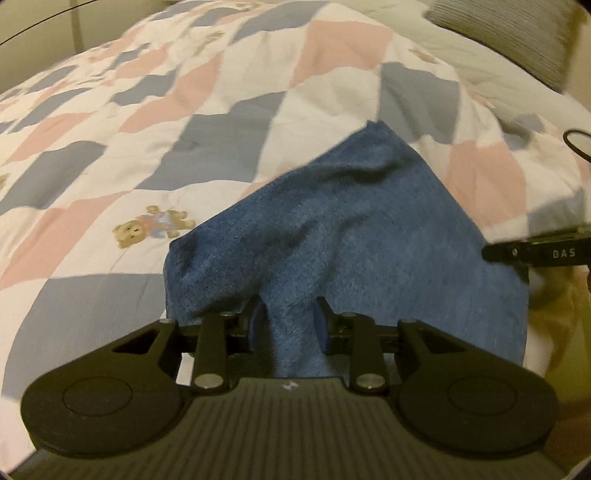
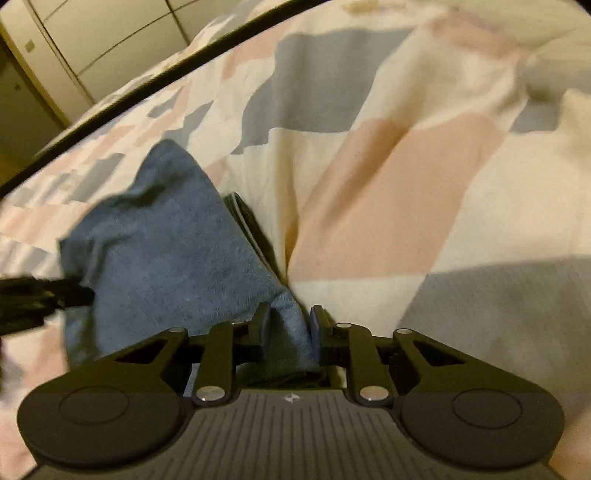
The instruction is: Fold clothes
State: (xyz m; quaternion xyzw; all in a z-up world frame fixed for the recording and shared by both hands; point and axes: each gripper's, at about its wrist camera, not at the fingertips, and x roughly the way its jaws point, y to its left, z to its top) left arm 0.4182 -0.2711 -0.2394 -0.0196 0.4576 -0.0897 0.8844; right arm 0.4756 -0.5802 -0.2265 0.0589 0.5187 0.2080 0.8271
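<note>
Clearly fuzzy blue cloth (image 1: 351, 229), rumpled, raised over patchwork quilt (image 1: 110, 155), each gripper's jaws pinching an edge.

A big bed fills most of both views. On it lies a soft quilt (image 1: 155, 122) with pink, grey-blue and white squares. A small teddy bear picture (image 1: 153, 227) is printed on one white square. The quilt has bumps and folds in it. At the far end, in the left wrist view, sits a grey-green striped pillow (image 1: 509, 33). Past the bed's edge in the right wrist view stands a pale wall (image 2: 110, 33) split by thin dark lines into big panels. The light is warm, yellowish and a bit dim
</note>
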